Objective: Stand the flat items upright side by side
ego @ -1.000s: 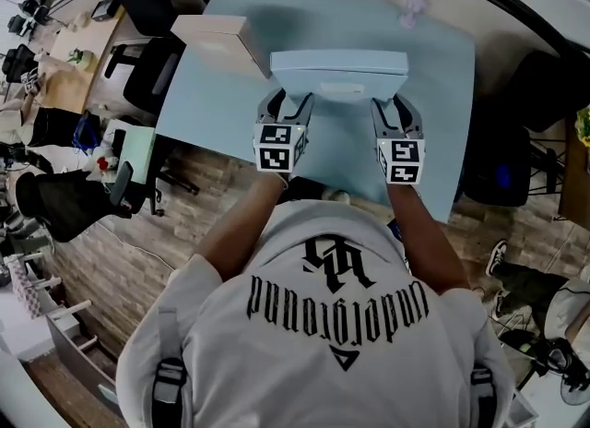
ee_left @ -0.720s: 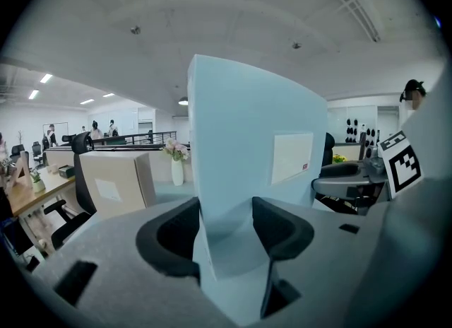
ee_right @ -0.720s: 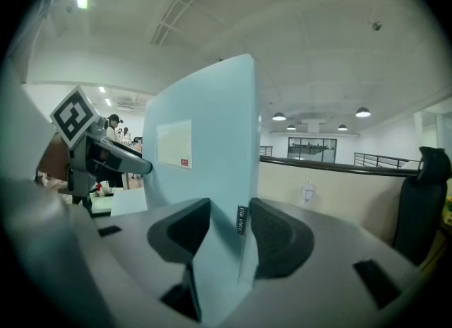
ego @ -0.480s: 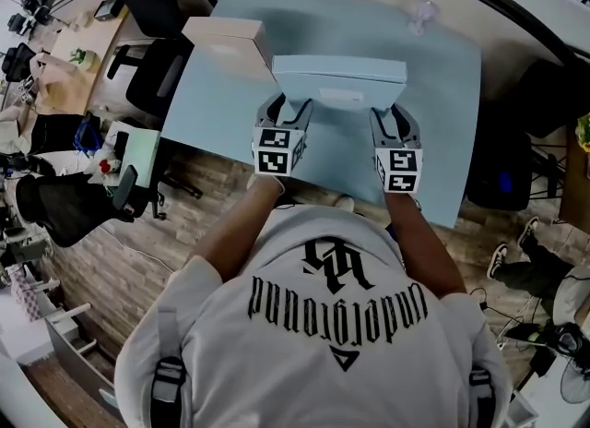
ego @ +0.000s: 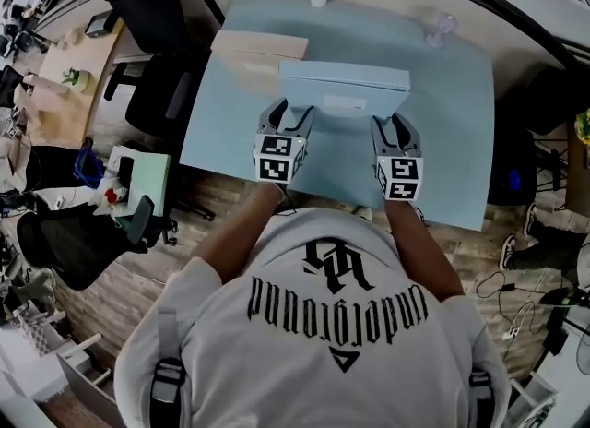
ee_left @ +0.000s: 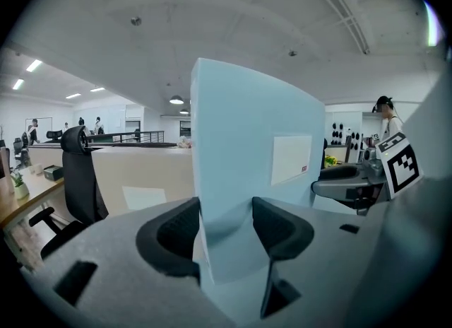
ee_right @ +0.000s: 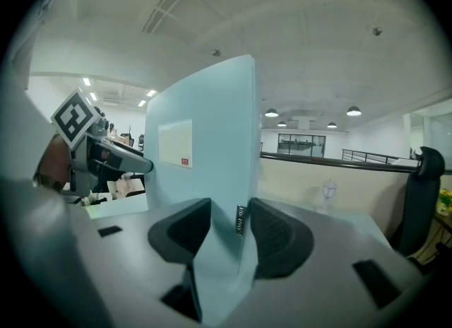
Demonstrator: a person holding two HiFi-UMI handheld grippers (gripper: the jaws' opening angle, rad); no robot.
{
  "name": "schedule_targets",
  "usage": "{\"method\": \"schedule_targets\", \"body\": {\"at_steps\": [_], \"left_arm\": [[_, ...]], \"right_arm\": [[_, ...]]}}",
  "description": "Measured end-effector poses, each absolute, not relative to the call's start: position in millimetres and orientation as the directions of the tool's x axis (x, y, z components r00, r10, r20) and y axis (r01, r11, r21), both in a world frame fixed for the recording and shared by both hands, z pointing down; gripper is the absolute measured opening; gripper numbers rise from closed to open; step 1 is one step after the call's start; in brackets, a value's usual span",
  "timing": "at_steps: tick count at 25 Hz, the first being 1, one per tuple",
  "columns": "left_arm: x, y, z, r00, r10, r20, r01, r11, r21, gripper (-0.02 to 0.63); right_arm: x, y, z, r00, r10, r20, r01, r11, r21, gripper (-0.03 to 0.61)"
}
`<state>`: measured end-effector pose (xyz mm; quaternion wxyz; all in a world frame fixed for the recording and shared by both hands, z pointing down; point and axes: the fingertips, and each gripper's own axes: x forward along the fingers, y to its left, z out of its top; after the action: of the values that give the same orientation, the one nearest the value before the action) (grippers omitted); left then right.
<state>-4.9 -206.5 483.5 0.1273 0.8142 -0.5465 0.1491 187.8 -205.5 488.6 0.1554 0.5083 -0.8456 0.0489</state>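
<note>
Both grippers are clamped on the light-blue flat cardboard box (ego: 343,85). The left gripper (ego: 288,114) pinches its lower left end and the right gripper (ego: 396,124) its lower right end. Each gripper view shows the pads pressed against both faces of the panel. The box is upright on its long edge over the middle of the pale-blue table (ego: 442,149), with its labelled face toward you. Whether its lower edge rests on the surface cannot be told.

The beige flat box (ego: 258,53) stands upright just behind it, nearer the far left corner of the table.

To complete the step well:
- Hold both grips at equal height so the top edge is level.
- Bring the blue box parallel to the beige one — face to face, ends aligned — before you lower it.
- Seat the full lower edge on the surface.
- Confirm that the box balances before you release it — a thin panel is likely to tip if one end is freed first.
</note>
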Motion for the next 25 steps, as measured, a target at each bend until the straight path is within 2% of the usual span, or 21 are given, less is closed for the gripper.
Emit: {"method": "schedule_targets", "body": {"at_steps": [7, 12, 17, 25], "left_arm": [[-126.3, -207.7, 485.4, 0.417, -0.822, 0.387, -0.901, -0.431, 0.056, 0.236], [-185.5, -207.9, 477.9, 0.457, -0.805, 0.379, -0.875, -0.483, 0.028, 0.236], [-214.1, -210.2, 485.3, 0.468, -0.793, 0.39, -0.865, -0.502, 0.018, 0.238], [-221.3, -234.6, 517.8, 0.46, -0.777, 0.43, -0.855, -0.518, -0.023, 0.239]], "right_arm": [[67.3, -195.4, 487.4, -0.388, -0.864, 0.32, -0.896, 0.435, 0.089, 0.179], [7.5, -187.7, 486.7, -0.36, -0.878, 0.314, -0.909, 0.406, 0.095, 0.179], [-21.4, -185.7, 494.9, -0.33, -0.886, 0.326, -0.916, 0.384, 0.117, 0.179], [-30.8, -207.0, 530.3, -0.302, -0.887, 0.35, -0.921, 0.366, 0.132, 0.178]]}}
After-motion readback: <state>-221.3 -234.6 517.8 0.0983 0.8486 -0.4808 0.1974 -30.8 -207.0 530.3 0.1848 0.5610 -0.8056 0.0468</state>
